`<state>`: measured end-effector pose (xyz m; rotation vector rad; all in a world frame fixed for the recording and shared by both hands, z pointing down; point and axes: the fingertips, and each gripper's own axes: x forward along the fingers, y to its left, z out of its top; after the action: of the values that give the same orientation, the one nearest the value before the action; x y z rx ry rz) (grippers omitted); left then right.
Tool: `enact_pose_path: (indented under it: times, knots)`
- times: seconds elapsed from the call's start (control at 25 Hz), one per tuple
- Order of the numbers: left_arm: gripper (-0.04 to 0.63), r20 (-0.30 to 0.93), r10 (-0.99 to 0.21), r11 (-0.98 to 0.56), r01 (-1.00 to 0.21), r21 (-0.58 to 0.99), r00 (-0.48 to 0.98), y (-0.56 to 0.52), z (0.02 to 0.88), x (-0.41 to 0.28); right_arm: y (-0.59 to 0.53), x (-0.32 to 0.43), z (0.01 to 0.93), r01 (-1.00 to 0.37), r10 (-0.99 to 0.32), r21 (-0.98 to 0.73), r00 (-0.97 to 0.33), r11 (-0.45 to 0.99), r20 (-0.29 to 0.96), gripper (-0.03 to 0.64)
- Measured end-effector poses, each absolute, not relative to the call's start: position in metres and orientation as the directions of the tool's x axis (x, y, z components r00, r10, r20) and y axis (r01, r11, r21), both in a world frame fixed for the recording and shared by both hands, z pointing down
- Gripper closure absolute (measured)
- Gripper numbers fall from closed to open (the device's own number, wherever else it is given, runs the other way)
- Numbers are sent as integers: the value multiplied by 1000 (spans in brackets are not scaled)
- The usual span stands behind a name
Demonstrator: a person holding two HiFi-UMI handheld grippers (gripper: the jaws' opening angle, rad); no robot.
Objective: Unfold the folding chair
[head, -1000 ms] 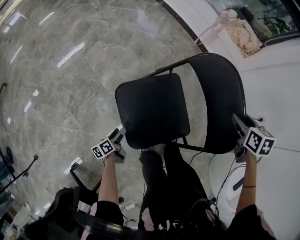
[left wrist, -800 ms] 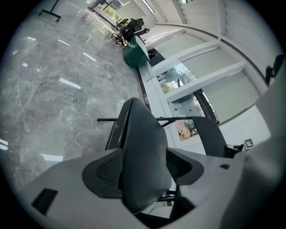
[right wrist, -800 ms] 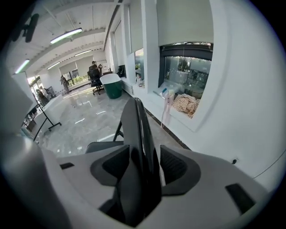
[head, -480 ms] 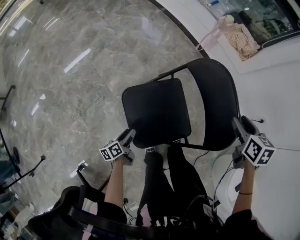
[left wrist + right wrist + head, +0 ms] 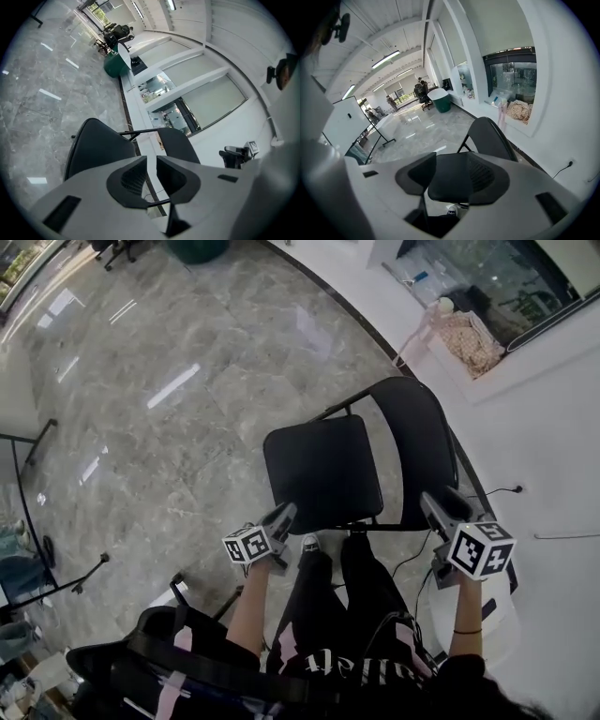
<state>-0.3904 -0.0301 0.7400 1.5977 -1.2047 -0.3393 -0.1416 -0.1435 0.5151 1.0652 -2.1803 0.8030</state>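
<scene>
The black folding chair stands unfolded on the grey marble floor, with its seat (image 5: pixel 323 474) level and its backrest (image 5: pixel 412 451) upright. My left gripper (image 5: pixel 284 515) hovers off the seat's near left corner, apart from it. Its jaws have just been closing, and only a narrow gap with nothing in it is left. In the left gripper view (image 5: pixel 151 159) the seat (image 5: pixel 101 145) and backrest (image 5: pixel 176 143) lie beyond it. My right gripper (image 5: pixel 437 505) hangs beside the backrest's near edge, open and empty. The right gripper view (image 5: pixel 452 164) shows the seat (image 5: pixel 450 180) farther off between the jaws.
The person's black-trousered legs and a shoe (image 5: pixel 309 545) are just short of the seat. A white rounded unit (image 5: pixel 473 615) sits under my right arm, and a cable (image 5: pixel 506 491) lies on the white floor. A pink stand with patterned cloth (image 5: pixel 459 334) is behind the chair. A black frame (image 5: pixel 28 456) stands far left.
Both grippers have come away from the chair's seat corner and backrest edge and drawn up toward the person. The head view has risen, so the chair looks smaller.
</scene>
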Motion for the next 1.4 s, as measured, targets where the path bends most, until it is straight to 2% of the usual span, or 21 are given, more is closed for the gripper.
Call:
enact_pose_path:
  times: [0.12, 0.24, 0.52, 0.72, 1.0, 1.24, 1.4]
  knots:
    - [588, 303, -841, 41, -505, 862, 449, -17, 712, -381, -110, -146, 499, -807, -458, -279, -540, 521, 706, 405]
    - [591, 273, -841, 10, -492, 871, 467, -7, 690, -367, -83, -148, 489, -797, -451, -297, -558, 526, 697, 421]
    - [592, 203, -803, -113, -478, 871, 560, 19, 638, -330, -30, -149, 489, -788, -446, -347, -586, 509, 676, 522]
    - [592, 203, -775, -140, -476, 868, 599, 44, 618, -304, 1, -138, 490, -781, -447, -381, -605, 495, 659, 557]
    - [592, 188, -770, -176, -487, 856, 609, 89, 599, -240, 66, -84, 482, -770, -460, -418, -628, 481, 628, 574]
    - [592, 105, -754, -237, -418, 877, 648, 155, 567, -150, 152, -13, 481, -776, -475, -416, -624, 475, 621, 577]
    - [592, 90, -751, -267, -425, 865, 655, 198, 553, -98, 206, 23, 486, -760, -474, -436, -645, 483, 599, 577]
